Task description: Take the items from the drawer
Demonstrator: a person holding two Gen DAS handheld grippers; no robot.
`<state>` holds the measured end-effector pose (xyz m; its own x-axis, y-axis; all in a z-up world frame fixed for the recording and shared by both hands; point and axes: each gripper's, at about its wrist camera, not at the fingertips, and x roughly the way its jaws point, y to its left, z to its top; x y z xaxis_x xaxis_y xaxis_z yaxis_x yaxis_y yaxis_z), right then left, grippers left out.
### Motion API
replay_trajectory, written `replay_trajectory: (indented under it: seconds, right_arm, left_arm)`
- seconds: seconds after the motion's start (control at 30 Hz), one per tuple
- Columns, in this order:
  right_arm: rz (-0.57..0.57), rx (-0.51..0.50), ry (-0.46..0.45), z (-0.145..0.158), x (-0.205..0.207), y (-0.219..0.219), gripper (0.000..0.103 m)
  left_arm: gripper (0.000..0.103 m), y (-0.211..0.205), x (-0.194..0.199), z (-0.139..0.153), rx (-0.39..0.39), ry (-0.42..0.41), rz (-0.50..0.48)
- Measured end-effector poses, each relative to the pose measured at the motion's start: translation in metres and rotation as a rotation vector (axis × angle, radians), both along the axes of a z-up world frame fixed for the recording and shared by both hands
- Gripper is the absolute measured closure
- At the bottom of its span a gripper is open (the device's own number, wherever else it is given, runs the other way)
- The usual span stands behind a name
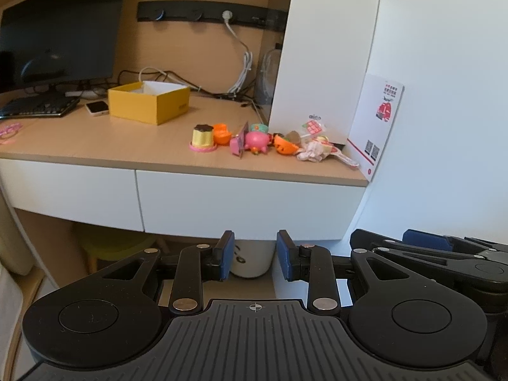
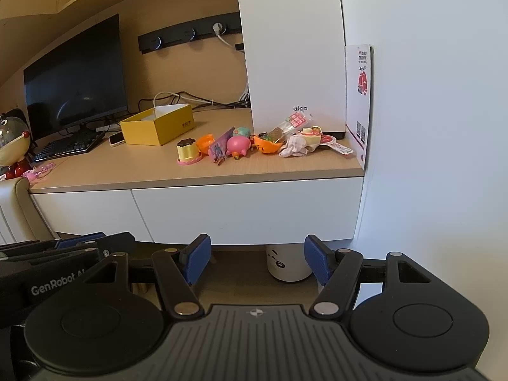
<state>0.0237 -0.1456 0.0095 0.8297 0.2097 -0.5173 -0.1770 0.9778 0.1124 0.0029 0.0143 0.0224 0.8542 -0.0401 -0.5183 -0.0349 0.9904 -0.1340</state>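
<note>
Two white drawer fronts sit closed under the wooden desk; the right drawer [image 1: 247,203] [image 2: 247,209] faces both grippers. Small toys lie in a row on the desk above it: a yellow pudding toy [image 1: 202,138] [image 2: 188,152], a pink pig [image 1: 257,141] [image 2: 238,146], an orange shell [image 1: 285,146] [image 2: 268,144] and crumpled wrappers [image 1: 312,152] [image 2: 293,147]. My left gripper [image 1: 255,255] hangs open and empty below the drawer's lower edge. My right gripper [image 2: 257,262] is open wider, empty, at the same height. Each gripper shows at the edge of the other's view.
A yellow open box [image 1: 149,101] [image 2: 157,123], a monitor [image 1: 60,35] [image 2: 74,76], a keyboard [image 1: 38,106] and a phone [image 1: 96,108] stand further back. A tall white case [image 1: 324,60] [image 2: 292,47] stands against the wall on the right. A white bin [image 2: 289,262] sits under the desk.
</note>
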Motion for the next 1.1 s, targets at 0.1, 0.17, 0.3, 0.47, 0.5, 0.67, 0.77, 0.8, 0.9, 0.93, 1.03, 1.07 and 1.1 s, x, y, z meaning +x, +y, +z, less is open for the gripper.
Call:
replay_trajectory:
  seconds: [0.1, 0.17, 0.3, 0.47, 0.5, 0.67, 0.77, 0.8, 0.9, 0.93, 1.03, 1.07, 1.1]
  right_arm:
    - [0.002, 0.0, -0.002, 0.0004, 0.0, 0.0, 0.037]
    - [0.0, 0.0, -0.003, 0.0004, -0.0001, -0.0001, 0.037]
    - [0.0, 0.002, -0.005, 0.0009, 0.0006, -0.0006, 0.037]
    - [0.0, 0.005, -0.002, 0.0007, 0.0015, -0.0006, 0.037]
    - [0.0, 0.005, -0.002, 0.0008, 0.0015, -0.0007, 0.037]
    - [0.005, 0.007, 0.001, 0.0001, 0.0013, 0.0002, 0.037]
    - [0.007, 0.008, 0.002, 0.0001, 0.0015, 0.0004, 0.037]
    - [0.006, 0.008, 0.001, 0.0001, 0.0014, 0.0003, 0.037]
    - [0.008, 0.009, 0.003, -0.0002, 0.0018, 0.0, 0.037]
    - [0.007, 0.009, 0.004, -0.0002, 0.0019, 0.0001, 0.037]
    - [0.006, 0.012, 0.007, -0.0006, 0.0022, 0.0001, 0.037]
    - [0.006, 0.011, 0.006, -0.0007, 0.0024, 0.0, 0.037]
    - [0.006, 0.012, 0.006, -0.0007, 0.0024, -0.0001, 0.037]
  left_arm:
    - [0.071, 0.0001, 0.0004, 0.0002, 0.0, -0.002, -0.002]
    - [0.071, 0.0007, 0.0006, 0.0002, 0.001, -0.001, -0.003]
    - [0.071, 0.003, 0.0012, 0.001, -0.004, 0.0, 0.004]
    - [0.071, 0.0038, 0.0011, 0.0013, -0.008, 0.002, 0.006]
    - [0.071, 0.0043, 0.0012, 0.0014, -0.009, 0.002, 0.004]
    - [0.071, 0.0051, 0.0013, 0.0016, -0.008, 0.002, 0.004]
    - [0.071, 0.0056, 0.0016, 0.0014, -0.008, 0.003, 0.003]
    - [0.071, 0.0055, 0.0016, 0.0013, -0.008, 0.004, 0.003]
    - [0.071, 0.0053, 0.0015, 0.0009, -0.01, 0.006, 0.004]
    - [0.071, 0.0053, 0.0013, 0.0009, -0.011, 0.007, 0.005]
    - [0.071, 0.005, 0.0012, 0.0008, -0.011, 0.007, 0.005]
    - [0.071, 0.0049, 0.0012, 0.0008, -0.011, 0.007, 0.005]
    - [0.071, 0.0048, 0.0012, 0.0008, -0.011, 0.007, 0.005]
